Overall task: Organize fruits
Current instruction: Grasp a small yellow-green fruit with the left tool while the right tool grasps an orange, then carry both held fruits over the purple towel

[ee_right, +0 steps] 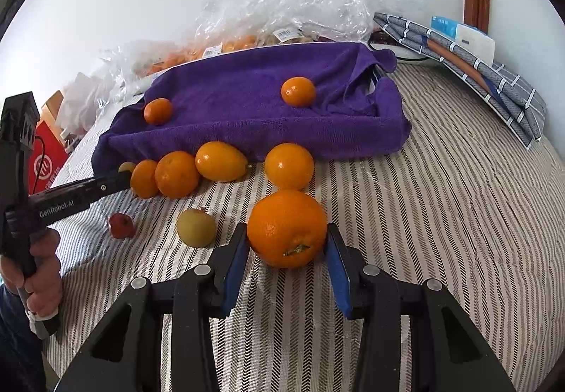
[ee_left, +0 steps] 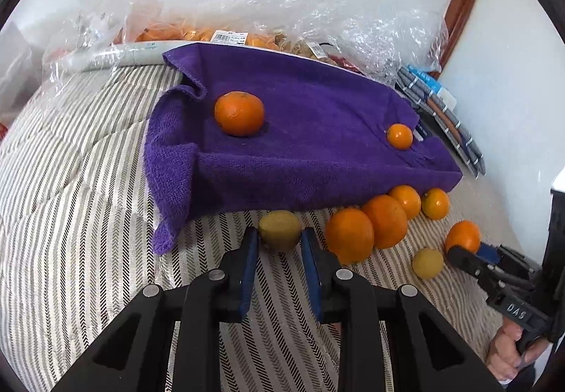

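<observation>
My left gripper (ee_left: 280, 235) is shut on a yellow-green fruit (ee_left: 280, 224) that rests on the striped cover just in front of the purple towel (ee_left: 300, 131). My right gripper (ee_right: 287, 233) is shut on a large orange (ee_right: 286, 228), stem end toward me, low over the cover. Two oranges lie on the towel (ee_right: 247, 99), one at its left (ee_right: 158, 111) and one at its right (ee_right: 297, 91). Several more oranges (ee_right: 176, 173) line the towel's front edge. A yellow fruit (ee_right: 196, 228) and a small red fruit (ee_right: 121, 225) lie loose nearby.
Crinkled clear plastic bags (ee_left: 282, 11) holding more fruit lie behind the towel against the white wall. Folded grey checked cloth (ee_right: 476, 74) sits at the far right and a red box (ee_right: 47, 162) at the left. A hand (ee_right: 42, 279) holds the left gripper's handle.
</observation>
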`<state>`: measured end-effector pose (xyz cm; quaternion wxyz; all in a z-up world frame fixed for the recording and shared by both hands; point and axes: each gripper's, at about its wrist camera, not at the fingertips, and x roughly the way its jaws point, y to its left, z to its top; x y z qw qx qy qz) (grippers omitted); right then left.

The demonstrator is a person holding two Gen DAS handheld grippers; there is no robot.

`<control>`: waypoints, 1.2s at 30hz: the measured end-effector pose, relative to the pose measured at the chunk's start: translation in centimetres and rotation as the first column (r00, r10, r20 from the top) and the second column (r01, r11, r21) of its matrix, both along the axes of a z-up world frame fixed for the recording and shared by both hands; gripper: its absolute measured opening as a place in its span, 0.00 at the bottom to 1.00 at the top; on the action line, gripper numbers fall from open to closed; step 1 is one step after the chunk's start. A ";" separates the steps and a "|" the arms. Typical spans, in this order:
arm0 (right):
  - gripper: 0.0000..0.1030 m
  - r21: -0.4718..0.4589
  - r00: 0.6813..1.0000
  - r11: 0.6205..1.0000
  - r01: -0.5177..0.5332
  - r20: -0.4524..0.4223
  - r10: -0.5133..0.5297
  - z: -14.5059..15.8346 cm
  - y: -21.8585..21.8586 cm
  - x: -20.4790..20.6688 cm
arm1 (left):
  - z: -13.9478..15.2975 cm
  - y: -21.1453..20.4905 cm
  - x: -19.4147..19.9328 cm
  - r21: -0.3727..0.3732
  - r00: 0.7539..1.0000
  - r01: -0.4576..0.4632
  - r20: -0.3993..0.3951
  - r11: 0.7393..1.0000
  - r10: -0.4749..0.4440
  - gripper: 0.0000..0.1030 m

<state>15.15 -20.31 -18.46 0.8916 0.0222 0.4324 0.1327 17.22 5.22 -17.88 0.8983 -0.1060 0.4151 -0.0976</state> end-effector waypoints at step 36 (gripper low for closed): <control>0.41 0.113 0.995 0.992 0.054 0.081 -0.064 3.7 -1.7 1.0 | 5.9 2.4 0.0 -0.061 0.981 -0.092 0.164 0.994 0.101 0.23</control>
